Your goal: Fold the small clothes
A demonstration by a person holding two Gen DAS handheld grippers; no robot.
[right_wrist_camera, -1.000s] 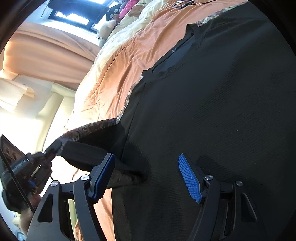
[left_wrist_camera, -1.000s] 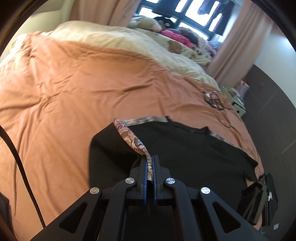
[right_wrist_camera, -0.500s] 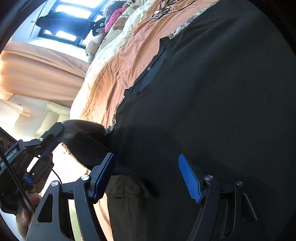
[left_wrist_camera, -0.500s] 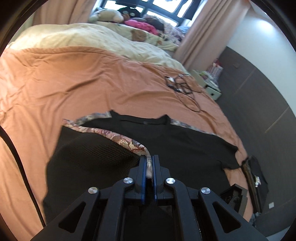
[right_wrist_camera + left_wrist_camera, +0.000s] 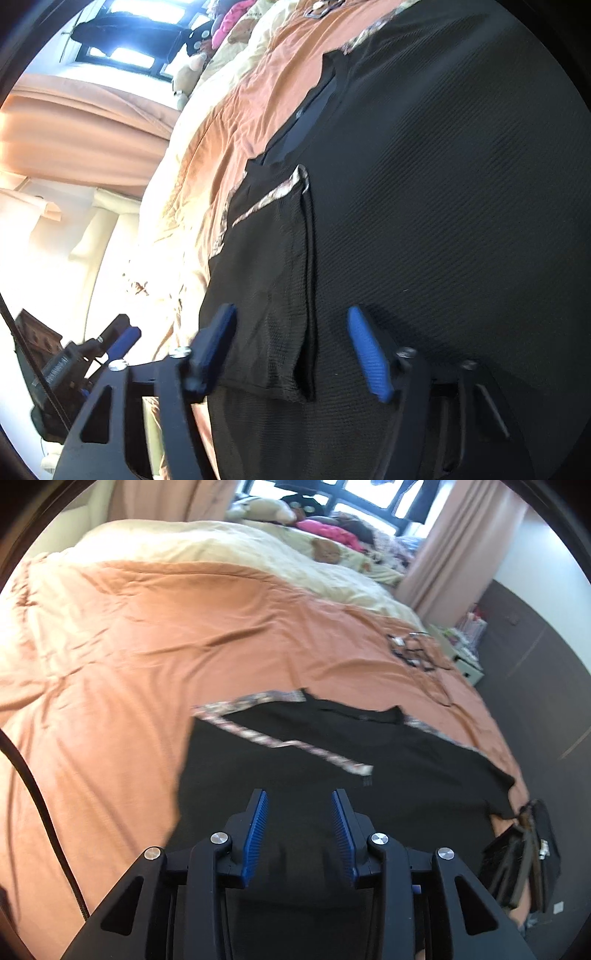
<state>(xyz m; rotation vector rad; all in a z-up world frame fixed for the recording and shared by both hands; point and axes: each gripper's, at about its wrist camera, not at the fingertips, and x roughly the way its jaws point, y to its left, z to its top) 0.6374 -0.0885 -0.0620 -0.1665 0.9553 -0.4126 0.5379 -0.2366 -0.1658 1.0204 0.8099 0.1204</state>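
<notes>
Left wrist view first: the black top (image 5: 388,775) lies spread flat on the orange bedspread (image 5: 147,664), filling the lower middle and right of the frame. It's a dark ribbed knit with a patterned trim (image 5: 288,744) in pinkish-brown. One sleeve is folded in over the body, so that trim runs as a diagonal stripe from mid-frame down toward the right. The neckline sits at the far edge, pointing at the cream duvet (image 5: 240,550) further up. The left claw (image 5: 299,827) hovers over the near part of the top; its jaws have just been opening and now stand partly apart with nothing between the blue pads. Loads of bare bedspread on the left half of the frame. On the right the top runs close to the bed edge, where a dark bag (image 5: 532,853) sits, and a tangle of cables (image 5: 417,653) lies on the bedspread beyond the neckline.

Right wrist view: the same top fills most of the frame. The folded-in sleeve (image 5: 273,280) lies between the right claw (image 5: 295,347) fingers, trim at its upper end. Those jaws have just been closing, but the pads don't seem to press the cloth; the left finger is blurry, so not totally sure. Orange bedspread shows in a strip at the upper left, and the other claw sits at the lower left edge.
</notes>
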